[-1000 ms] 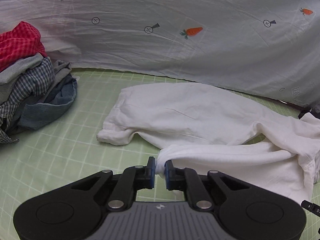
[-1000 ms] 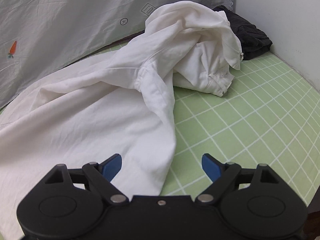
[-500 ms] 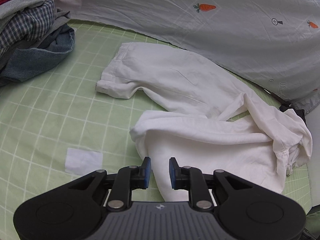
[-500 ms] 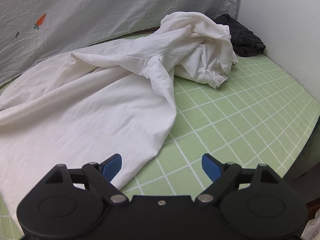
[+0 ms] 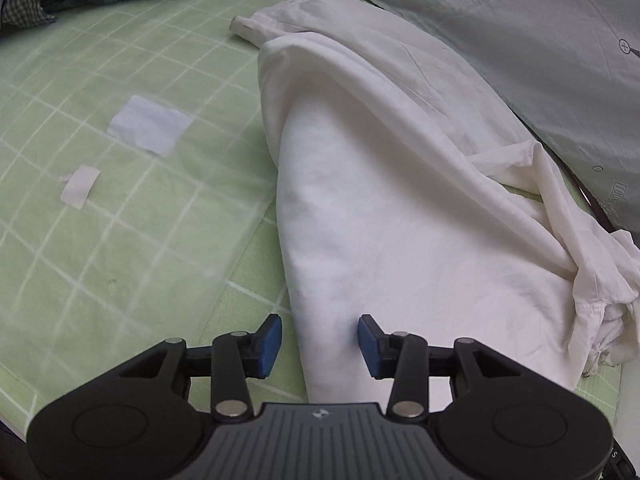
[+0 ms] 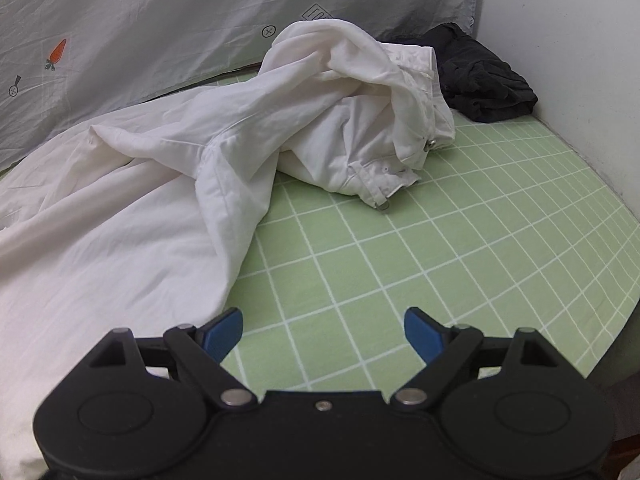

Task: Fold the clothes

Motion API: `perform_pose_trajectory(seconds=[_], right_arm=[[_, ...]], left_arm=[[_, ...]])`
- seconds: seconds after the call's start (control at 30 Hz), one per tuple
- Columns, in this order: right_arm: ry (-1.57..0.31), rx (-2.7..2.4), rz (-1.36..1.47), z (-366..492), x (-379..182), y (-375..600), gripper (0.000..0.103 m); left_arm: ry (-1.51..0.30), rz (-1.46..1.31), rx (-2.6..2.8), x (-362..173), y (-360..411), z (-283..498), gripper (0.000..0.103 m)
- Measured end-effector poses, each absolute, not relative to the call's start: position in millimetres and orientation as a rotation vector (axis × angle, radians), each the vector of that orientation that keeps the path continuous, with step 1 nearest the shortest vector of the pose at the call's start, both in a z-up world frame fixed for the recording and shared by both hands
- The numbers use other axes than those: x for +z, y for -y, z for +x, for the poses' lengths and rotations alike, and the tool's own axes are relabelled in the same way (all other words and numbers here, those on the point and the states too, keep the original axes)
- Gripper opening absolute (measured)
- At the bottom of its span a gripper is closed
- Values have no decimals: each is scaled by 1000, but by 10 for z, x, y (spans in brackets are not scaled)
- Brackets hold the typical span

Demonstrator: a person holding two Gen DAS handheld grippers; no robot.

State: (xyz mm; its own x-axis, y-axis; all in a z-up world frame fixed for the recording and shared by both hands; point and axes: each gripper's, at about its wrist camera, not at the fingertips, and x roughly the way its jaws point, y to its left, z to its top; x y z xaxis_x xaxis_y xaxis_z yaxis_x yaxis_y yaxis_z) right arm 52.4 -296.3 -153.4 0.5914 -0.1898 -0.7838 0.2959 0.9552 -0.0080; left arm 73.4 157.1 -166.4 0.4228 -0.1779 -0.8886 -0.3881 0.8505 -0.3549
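While white trousers (image 5: 400, 208) lie on green mat (image 6: 440, 248), both grippers' jaws gape wide, empty.

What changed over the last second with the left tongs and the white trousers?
The left tongs let go: a second ago they pinched a trouser-leg end, now they are open, the folded-over leg of the white trousers lying between the tips. That leg now rests on the other one. The right tongs stayed open over the green mat; the bunched waist end looks unchanged.
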Motion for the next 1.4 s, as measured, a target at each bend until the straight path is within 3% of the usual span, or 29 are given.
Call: perform_pose_trajectory(seconds=[0.17,0.33,0.47,0.5,0.63,0.67,0.7,0.8,0.87,1.13,1.4], right_arm=[[-898,-218,126,812,-1608,3580,87],[-867,-125,203,1130,-1673,3942,76],[-831,-72,277,1426,-1750,3999,78],[-833,-74,298,1501,-1783,3995,84],[-842,-94,383,1742,-1889,4004,86],[-832,-98,387,1763,-1890,4019,77],[-822,-102,392,1785,-1891,4033,58],[-805,-79,393,1788,-1858,4093,26],[-790,-69,364,1746,-1791,4099,20],[-678,-196,300,1101,-1191,4436,16],[-582,-356,236,352,-554,4629,16]], left_arm=[[-1070,-596,283,-1654,-1235,520,50],[-1081,-604,344,-1618,-974,456,50],[-1064,-622,411,-1600,-867,451,47],[-1063,-624,430,-1593,-857,459,46],[-1063,-641,472,-1556,-849,479,16],[-1061,-652,478,-1549,-856,480,12],[-1060,-662,479,-1541,-861,470,10],[-1058,-668,484,-1489,-854,477,4],[-1054,-659,489,-1437,-860,494,3],[-967,-676,508,-1091,-1152,403,4],[-839,-477,434,-182,-1250,394,4]])
